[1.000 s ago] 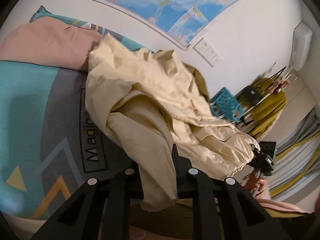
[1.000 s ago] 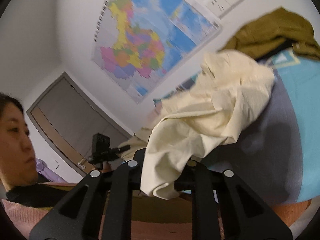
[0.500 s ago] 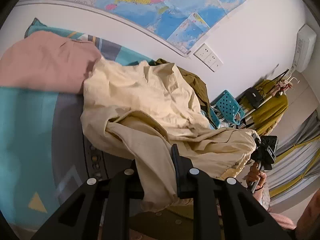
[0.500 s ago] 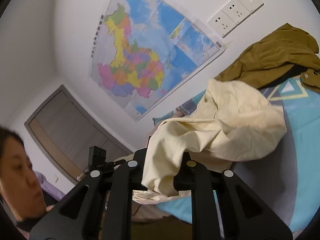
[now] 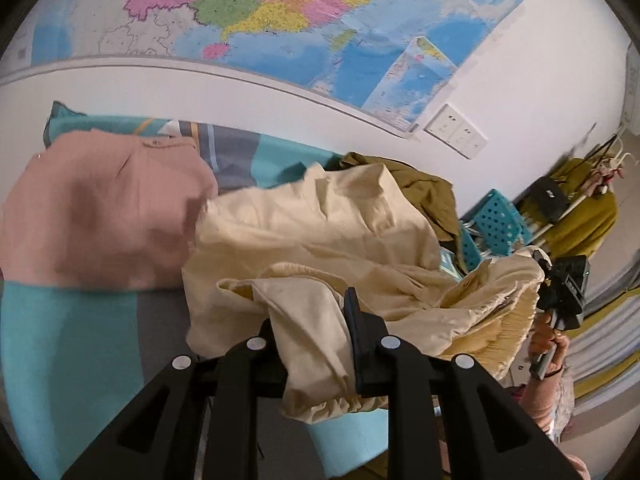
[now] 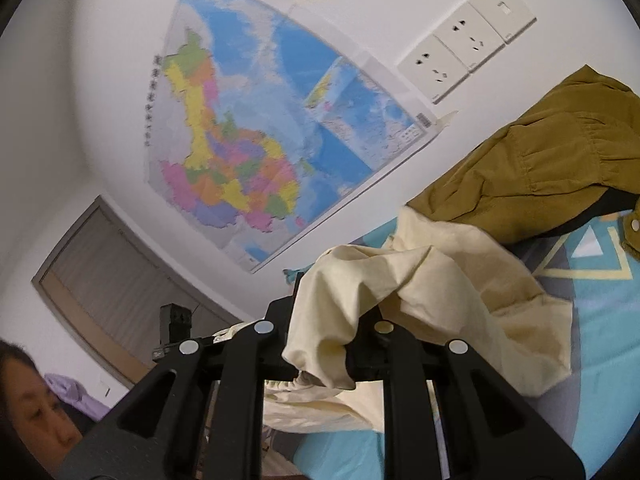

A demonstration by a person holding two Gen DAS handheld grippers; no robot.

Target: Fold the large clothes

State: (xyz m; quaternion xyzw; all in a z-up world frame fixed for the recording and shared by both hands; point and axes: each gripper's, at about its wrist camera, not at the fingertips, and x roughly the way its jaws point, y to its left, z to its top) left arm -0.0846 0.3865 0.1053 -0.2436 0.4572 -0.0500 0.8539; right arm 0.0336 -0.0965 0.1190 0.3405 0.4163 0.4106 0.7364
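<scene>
Over the bed, both grippers lift a cream garment to spread it for folding.

Close in, the left gripper (image 5: pixel 312 344) and right gripper (image 6: pixel 324 344) each have fingers clamped on a gathered edge of the cream garment (image 5: pixel 320 232); its bulk trails onto the bed (image 5: pixel 68 344), likely still crumpled. Beyond lie a pink garment (image 5: pixel 100 216) and an olive jacket (image 6: pixel 540 176). Next: pull the edges apart and lay it flat.

Soft indoor light, blurred fisheye edges
</scene>
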